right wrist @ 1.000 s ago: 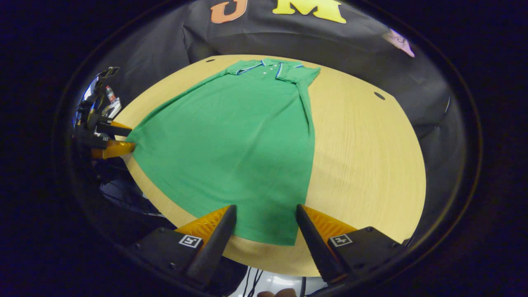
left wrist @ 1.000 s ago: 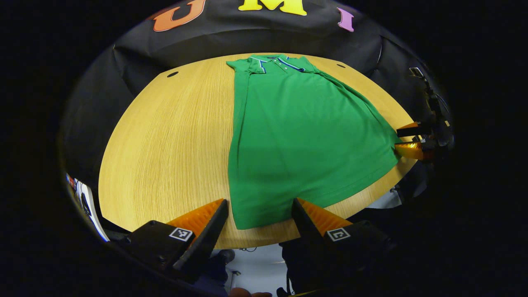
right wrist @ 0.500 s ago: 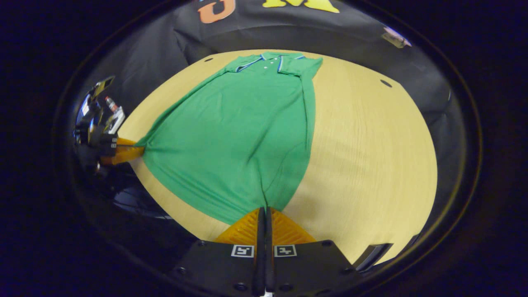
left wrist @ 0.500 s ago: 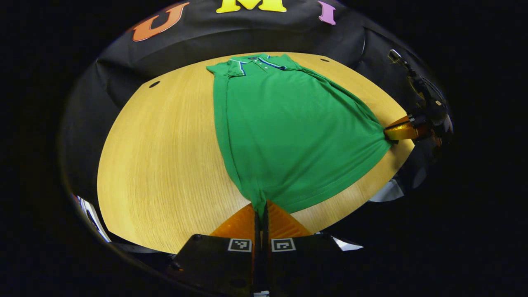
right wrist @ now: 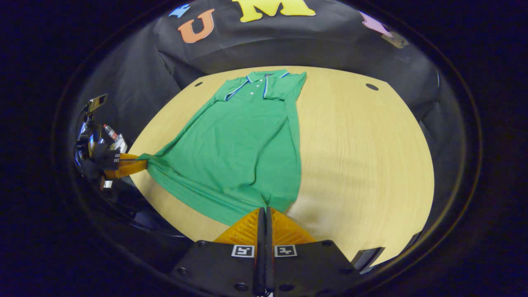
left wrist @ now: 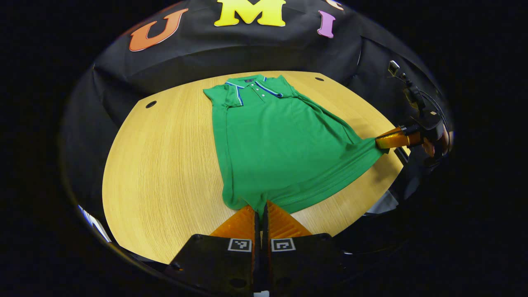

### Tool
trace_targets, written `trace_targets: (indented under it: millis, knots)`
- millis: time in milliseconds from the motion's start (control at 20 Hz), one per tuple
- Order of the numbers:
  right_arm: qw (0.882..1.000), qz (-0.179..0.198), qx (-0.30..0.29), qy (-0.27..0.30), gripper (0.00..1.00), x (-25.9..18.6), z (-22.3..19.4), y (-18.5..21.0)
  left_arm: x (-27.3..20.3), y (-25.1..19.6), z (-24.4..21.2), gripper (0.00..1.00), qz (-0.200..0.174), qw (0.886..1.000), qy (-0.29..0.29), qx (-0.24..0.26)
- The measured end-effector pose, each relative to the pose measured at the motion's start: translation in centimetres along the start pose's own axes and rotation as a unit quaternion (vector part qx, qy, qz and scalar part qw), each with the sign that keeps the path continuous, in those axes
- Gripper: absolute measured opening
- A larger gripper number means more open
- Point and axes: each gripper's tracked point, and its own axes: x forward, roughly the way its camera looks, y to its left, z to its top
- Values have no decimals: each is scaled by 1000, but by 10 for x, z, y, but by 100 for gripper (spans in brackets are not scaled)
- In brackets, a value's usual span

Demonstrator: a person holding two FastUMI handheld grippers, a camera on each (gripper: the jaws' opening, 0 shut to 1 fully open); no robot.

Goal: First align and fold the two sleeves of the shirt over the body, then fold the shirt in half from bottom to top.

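Note:
A green polo shirt (left wrist: pixel 280 144) (right wrist: pixel 243 152) lies on the round wooden table (left wrist: pixel 165 156) (right wrist: pixel 363 156), collar at the far side, sleeves folded in over the body. My left gripper (left wrist: pixel 260 209) is shut on the hem's left corner. My right gripper (right wrist: pixel 264 208) is shut on the hem's right corner. Both corners are raised and the hem hangs between them. The right gripper (left wrist: pixel 381 140) shows at the right in the left gripper view, and the left gripper (right wrist: pixel 140 161) shows at the left in the right gripper view.
Two small dark holes (left wrist: pixel 151 104) (left wrist: pixel 319 78) mark the tabletop near its far edge. Black cloth walls close in behind the table. Bare wood lies to the shirt's left in the left gripper view and to its right in the right gripper view.
Both grippers went from open around the hem corners to shut on them. They have since lifted the hem and carried it a little toward the collar.

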Motion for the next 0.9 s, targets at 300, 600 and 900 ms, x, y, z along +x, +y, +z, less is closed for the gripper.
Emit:
trace_targets:
  millis: [300,600,900]
  knots:
    - [998,12,37,-41,3,-12,57,-5,0,12,52,3,-3,999,-35,-32]
    - [996,12,25,-83,2,-19,119,-6,-6,30,117,3,1,996,-79,-43]
    - [991,14,19,-131,2,-28,200,-10,-6,54,187,3,15,992,-122,-21]
